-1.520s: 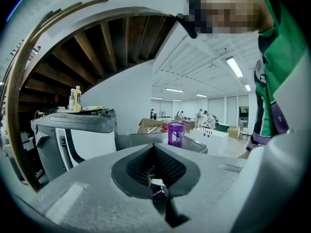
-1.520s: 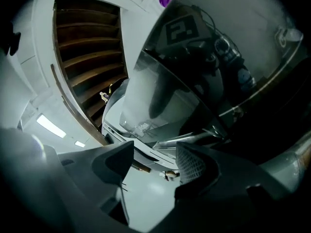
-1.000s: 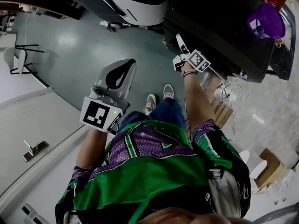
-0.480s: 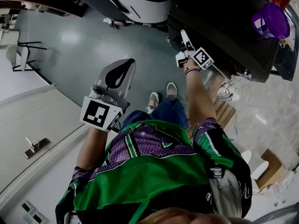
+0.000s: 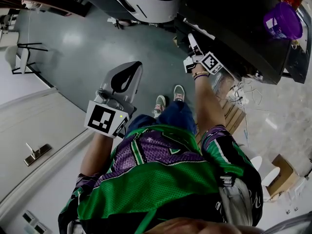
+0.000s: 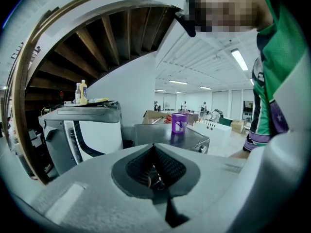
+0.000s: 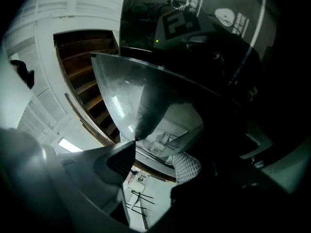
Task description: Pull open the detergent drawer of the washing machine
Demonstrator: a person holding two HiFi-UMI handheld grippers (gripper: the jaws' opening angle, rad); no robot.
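With right gripper [image 5: 192,43] jaws apart at the front of the dark washing machine [image 5: 229,28], purple cup [image 5: 280,21] on top, left gripper [image 6: 154,168] closed empty.

Lit evenly by ceiling strip lights [image 6: 239,59] in the left gripper view. Bends hard at every edge, with dark vignetting. Turns dim and murky in the right gripper view, mirror-like reflections on the glossy washing machine [image 7: 214,28]. Pale glare on the floor [image 5: 68,39].
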